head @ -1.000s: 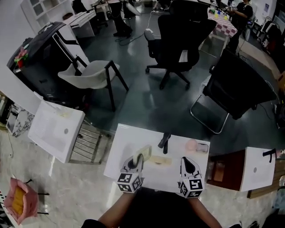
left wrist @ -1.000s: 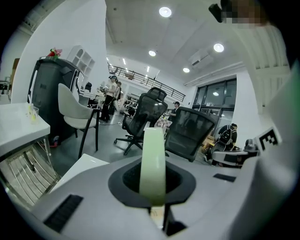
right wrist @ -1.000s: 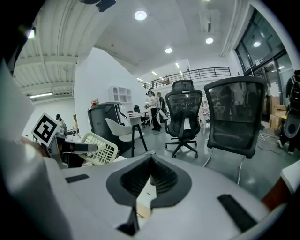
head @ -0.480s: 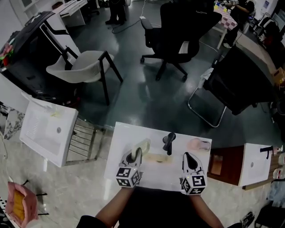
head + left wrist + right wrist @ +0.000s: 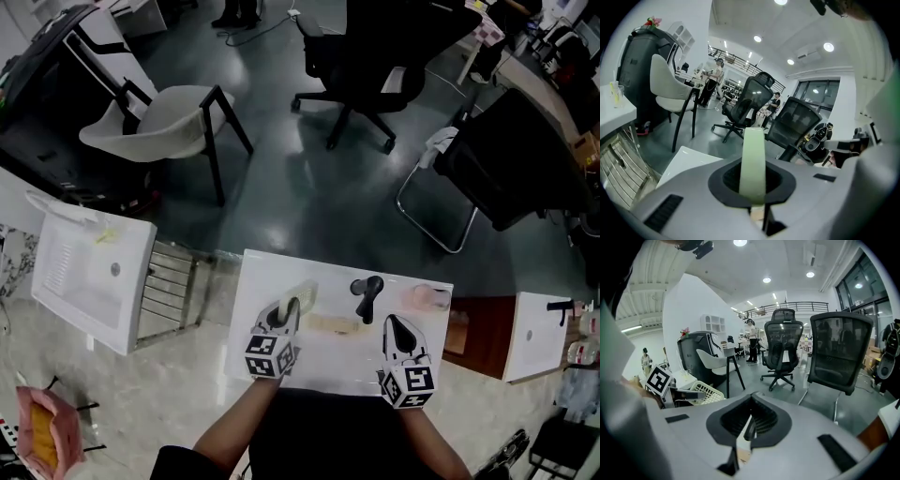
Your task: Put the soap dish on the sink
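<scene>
The soap dish is pale green and is held on edge in my left gripper, which is shut on it. In the left gripper view the soap dish stands as a narrow green band rising from between the jaws of that gripper. It hangs just above the left part of the white sink, left of the black faucet. My right gripper sits to the right of the faucet. In the right gripper view its jaws meet with nothing between them.
A beige bar lies on the sink between the grippers, and a pink item lies at its back right. Other white sinks stand at the left and right. Chairs and black office chairs stand on the dark floor beyond.
Both grippers have moved a little forward and lower over the sink, the left one still carrying the soap dish. The head view has shifted, so the sink sits lower in the picture.
</scene>
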A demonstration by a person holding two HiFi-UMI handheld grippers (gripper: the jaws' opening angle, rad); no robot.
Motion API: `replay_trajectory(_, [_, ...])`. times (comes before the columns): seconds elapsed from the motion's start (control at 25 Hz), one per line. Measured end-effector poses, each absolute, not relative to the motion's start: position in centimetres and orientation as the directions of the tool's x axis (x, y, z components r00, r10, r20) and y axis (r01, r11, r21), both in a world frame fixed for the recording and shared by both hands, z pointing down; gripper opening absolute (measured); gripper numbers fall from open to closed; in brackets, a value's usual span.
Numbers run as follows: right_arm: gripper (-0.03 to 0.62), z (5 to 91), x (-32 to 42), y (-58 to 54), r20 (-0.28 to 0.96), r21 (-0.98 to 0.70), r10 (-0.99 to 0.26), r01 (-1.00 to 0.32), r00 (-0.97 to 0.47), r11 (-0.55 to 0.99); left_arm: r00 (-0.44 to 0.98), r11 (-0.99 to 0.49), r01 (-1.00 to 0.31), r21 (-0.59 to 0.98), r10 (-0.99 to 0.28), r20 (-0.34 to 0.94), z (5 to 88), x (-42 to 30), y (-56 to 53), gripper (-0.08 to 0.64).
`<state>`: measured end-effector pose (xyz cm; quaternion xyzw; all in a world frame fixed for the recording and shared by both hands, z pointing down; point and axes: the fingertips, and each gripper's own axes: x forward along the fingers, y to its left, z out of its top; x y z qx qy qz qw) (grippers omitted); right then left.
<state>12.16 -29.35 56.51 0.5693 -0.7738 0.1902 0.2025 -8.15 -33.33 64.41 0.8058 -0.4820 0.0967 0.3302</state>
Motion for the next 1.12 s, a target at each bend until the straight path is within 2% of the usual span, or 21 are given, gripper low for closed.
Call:
replay_trajectory(0.4, [-0.002,58.1,9.3,-28.1,0.574,-0.058,-0.77,-0.952,-0.279,0.302,0.513,-0.253,-0.833,0.491,-0.684,0.518,69.0,-9.2,-35.9,0.02])
replay_trajectory(1.12, [-0.003,58.2,7.3,-29.0,0.582,-0.024,-0.766,-0.947,-0.274,0.32,0.597,-0.254,-0.779,0.573,-0.58,0.555,73.7,-7.9,-37.8,0.021])
